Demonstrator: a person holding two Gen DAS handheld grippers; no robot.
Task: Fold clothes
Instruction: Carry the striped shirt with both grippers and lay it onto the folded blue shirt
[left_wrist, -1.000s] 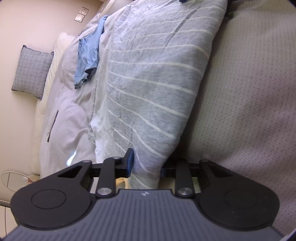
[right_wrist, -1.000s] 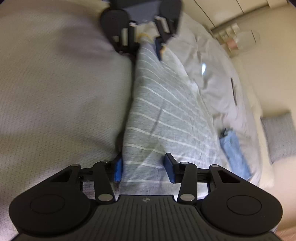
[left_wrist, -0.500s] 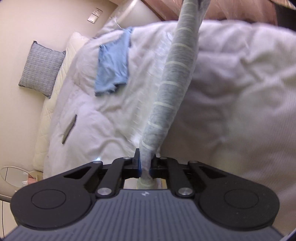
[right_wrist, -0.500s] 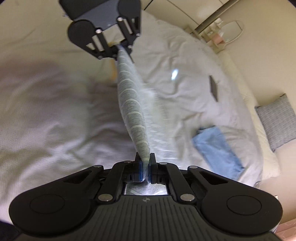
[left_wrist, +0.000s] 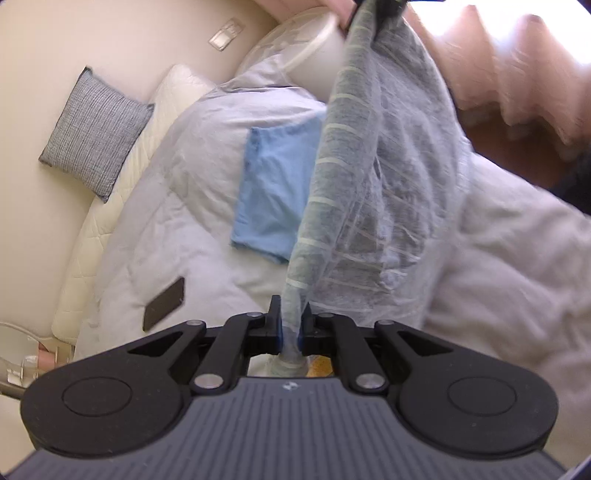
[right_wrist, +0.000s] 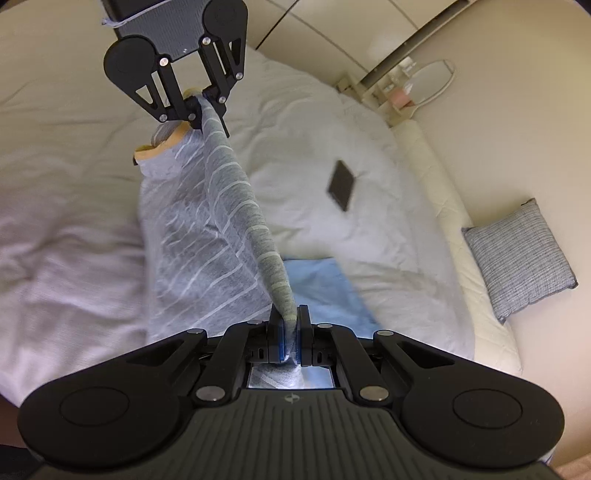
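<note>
A grey shirt with thin white stripes (left_wrist: 373, 177) hangs in the air above the bed, stretched taut between both grippers. My left gripper (left_wrist: 291, 325) is shut on one end of its upper edge. My right gripper (right_wrist: 290, 334) is shut on the other end; the shirt (right_wrist: 207, 236) droops below the stretched edge, its yellow-trimmed neck near the left gripper (right_wrist: 199, 107) in the right wrist view. The right gripper shows only as a dark edge at the top of the left wrist view.
A folded light blue garment (left_wrist: 273, 188) (right_wrist: 325, 291) lies on the white duvet (right_wrist: 314, 147) under the shirt. A dark phone (left_wrist: 164, 303) (right_wrist: 341, 184) lies on the duvet. A grey cushion (left_wrist: 92, 133) (right_wrist: 521, 254) leans on the wall. A bedside shelf (right_wrist: 402, 88) holds small items.
Both grippers closed on the striped shirt's edge and lifted it off the bed. It now hangs stretched between them, higher than half a second ago.
</note>
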